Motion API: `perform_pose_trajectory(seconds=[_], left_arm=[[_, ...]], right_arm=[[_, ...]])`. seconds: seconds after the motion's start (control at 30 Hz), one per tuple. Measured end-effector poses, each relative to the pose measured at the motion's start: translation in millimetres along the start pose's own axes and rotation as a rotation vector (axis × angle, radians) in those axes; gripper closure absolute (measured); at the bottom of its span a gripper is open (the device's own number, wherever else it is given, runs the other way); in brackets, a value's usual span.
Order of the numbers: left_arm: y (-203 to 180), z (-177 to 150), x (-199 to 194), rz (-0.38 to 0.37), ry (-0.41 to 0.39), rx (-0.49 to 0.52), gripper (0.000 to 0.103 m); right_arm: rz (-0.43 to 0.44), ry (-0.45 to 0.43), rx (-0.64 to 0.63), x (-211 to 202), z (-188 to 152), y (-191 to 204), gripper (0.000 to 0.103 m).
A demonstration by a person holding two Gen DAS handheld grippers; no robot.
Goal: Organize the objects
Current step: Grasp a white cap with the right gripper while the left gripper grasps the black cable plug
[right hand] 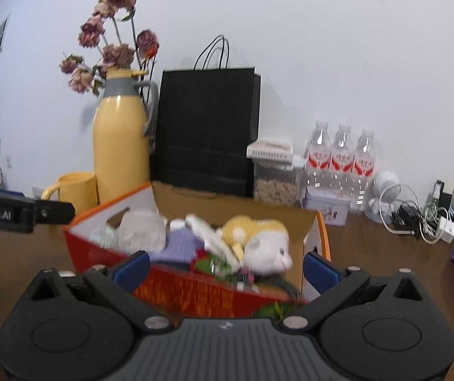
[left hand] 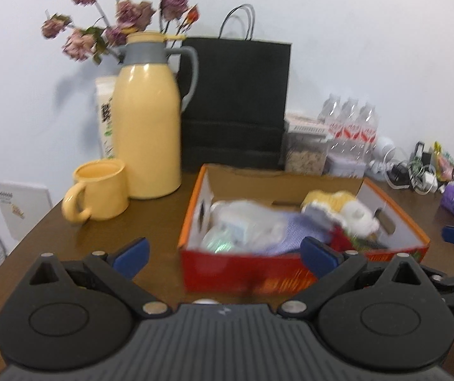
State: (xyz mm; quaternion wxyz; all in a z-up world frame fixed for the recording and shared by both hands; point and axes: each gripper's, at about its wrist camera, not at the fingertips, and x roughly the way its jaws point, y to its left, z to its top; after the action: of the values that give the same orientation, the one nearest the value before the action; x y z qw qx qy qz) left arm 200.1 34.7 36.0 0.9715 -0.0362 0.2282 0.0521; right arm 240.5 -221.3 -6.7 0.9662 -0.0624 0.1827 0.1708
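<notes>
Left wrist view: left claw (left hand: 223, 249) is spread wide, nothing between its blue fingers (left hand: 131, 255), hovering just short of the box (left hand: 290, 270) on the brown table (left hand: 106, 238). I'd judge the step as an approach to the box w/ both claws, either to pick something out or to shift the box itself. To do it well: slow down, since the frame is smeared w/ motion; choose one target before dropping in, as the contents are heaped and soft; keep the left finger away from the mug (left hand: 98, 190) and jug (left hand: 146, 127), which stand just left of the box. Box is red-orange cardboard, white inside, open top, w/ handle cutouts. Inside: clear plastic bag (left hand: 246, 222) at left, purple cloth (left hand: 299, 231) in the middle, plush toy (left hand: 347, 209) at right. Black bag (left hand: 236, 104) stands behind.

Right wrist view: right claw (right hand: 225, 265) is also apart and empty, low over the box's near right corner, box (right hand: 201, 292) looking tilted from here. The plush (right hand: 265, 238), yellow and white, lies closest to this claw, so it looks the easiest grab; come straight down over it, clear of the box wall. A green leafy bit (right hand: 214, 265) sits beside it, too blurred to name. Left tool's arm (right hand: 20, 214) shows at left edge, so mind the two don't collide. Bottles (right hand: 341, 155) are well apart at the back
</notes>
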Motion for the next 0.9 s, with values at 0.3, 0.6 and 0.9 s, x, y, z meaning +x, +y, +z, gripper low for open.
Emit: perform_pose_trajectory(seconds=[0.3,0.6,0.9], left_arm=[[23.8,-35.6,-13.1,0.058,0.09,-0.002,0.0],[30.2,-61.5,-9.6,0.066,0.173,-0.006,0.0],[19.3,-68.4,13.0,0.014,0.21,0.006,0.0]], right_arm=[[0.043,0.162,-0.042,-9.0,-48.1,12.9,0.0],[0.099,0.265,-0.075,2.7,-68.9,30.8,0.032],[0.153,0.248,-0.031,2.2,-68.4,30.8,0.076]])
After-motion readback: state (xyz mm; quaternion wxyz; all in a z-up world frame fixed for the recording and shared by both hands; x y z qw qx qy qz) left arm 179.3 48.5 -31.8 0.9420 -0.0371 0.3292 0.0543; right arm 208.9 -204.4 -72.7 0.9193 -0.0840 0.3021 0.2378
